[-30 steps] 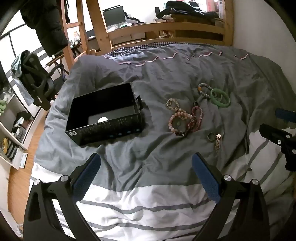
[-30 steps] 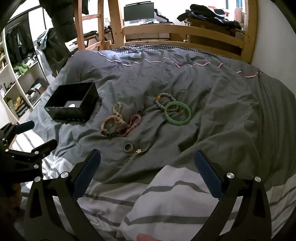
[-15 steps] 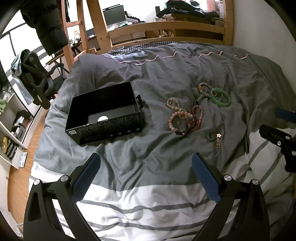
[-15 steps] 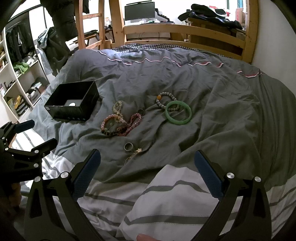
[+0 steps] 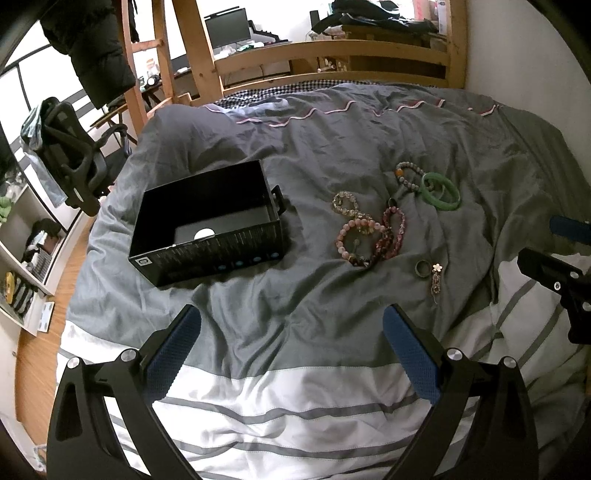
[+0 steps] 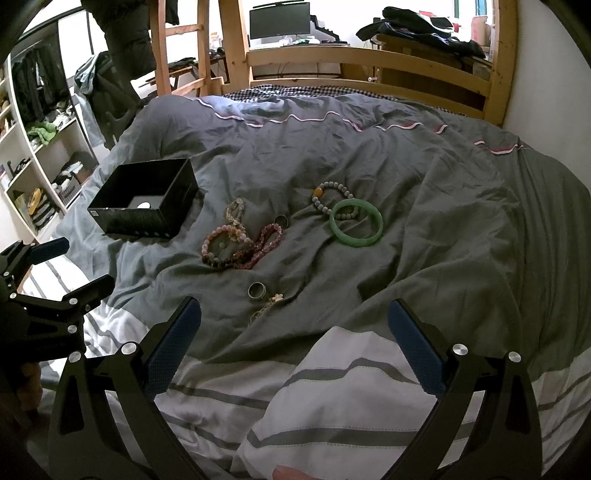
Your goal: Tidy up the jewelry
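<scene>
An open black box (image 5: 207,225) (image 6: 146,201) sits on the grey duvet at the left. Right of it lies the jewelry: a green bangle (image 5: 441,191) (image 6: 356,222), a grey bead bracelet (image 5: 408,173) (image 6: 332,195), pink and dark red bead bracelets (image 5: 369,236) (image 6: 240,245), a pale bead bracelet (image 5: 345,201), a metal ring (image 5: 422,267) (image 6: 257,290) and a flower charm (image 5: 437,275) (image 6: 275,298). My left gripper (image 5: 291,347) is open and empty, near the bed's front. My right gripper (image 6: 293,343) is open and empty, just short of the ring and charm.
A wooden bed frame (image 5: 332,55) and ladder stand at the far end, with a desk and monitor (image 6: 279,20) behind. An office chair (image 5: 74,162) and shelves (image 6: 40,173) are at the left. A wall runs along the right.
Both grippers have barely shifted; the view has drifted slightly. Nothing was taken hold of or moved.
</scene>
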